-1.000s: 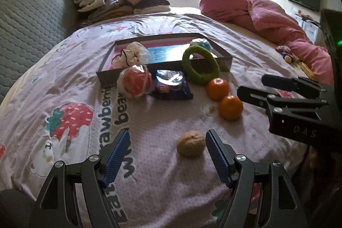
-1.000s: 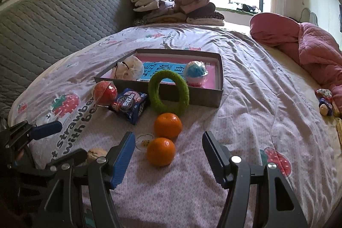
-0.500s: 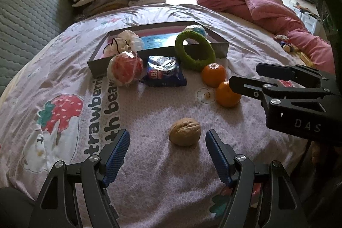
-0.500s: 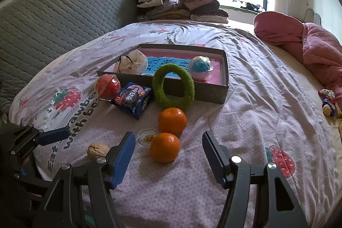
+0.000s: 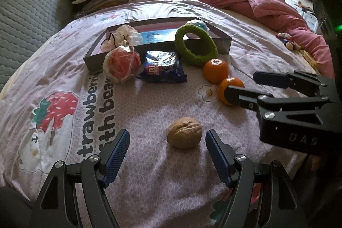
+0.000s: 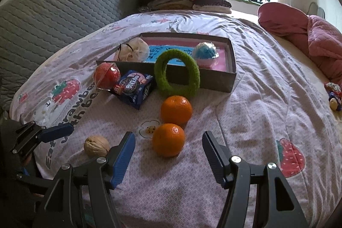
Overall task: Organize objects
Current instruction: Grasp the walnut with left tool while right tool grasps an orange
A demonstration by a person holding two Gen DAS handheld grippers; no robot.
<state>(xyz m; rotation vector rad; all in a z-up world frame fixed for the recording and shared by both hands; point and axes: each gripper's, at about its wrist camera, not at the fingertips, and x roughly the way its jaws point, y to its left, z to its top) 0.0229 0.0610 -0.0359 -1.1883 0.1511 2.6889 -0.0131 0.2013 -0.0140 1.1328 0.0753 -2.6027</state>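
Left gripper (image 5: 167, 142) released, empty; walnut (image 5: 184, 132) on bed (image 5: 149, 164) just ahead between fingers. Right gripper (image 6: 168, 145) released, empty; near orange (image 6: 168, 140) at 12 o'clock between fingers. Box (image 6: 213, 80) beyond.

both wrist views low, bedward, sharing walnut (image 5: 184, 132)

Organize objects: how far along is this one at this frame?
Early. Done: white pouch and blue ball lie in the box. In hand: nothing; left gripper open around the walnut, right gripper open before the nearer orange. Left: far orange, green ring, cookie pack, red ball.
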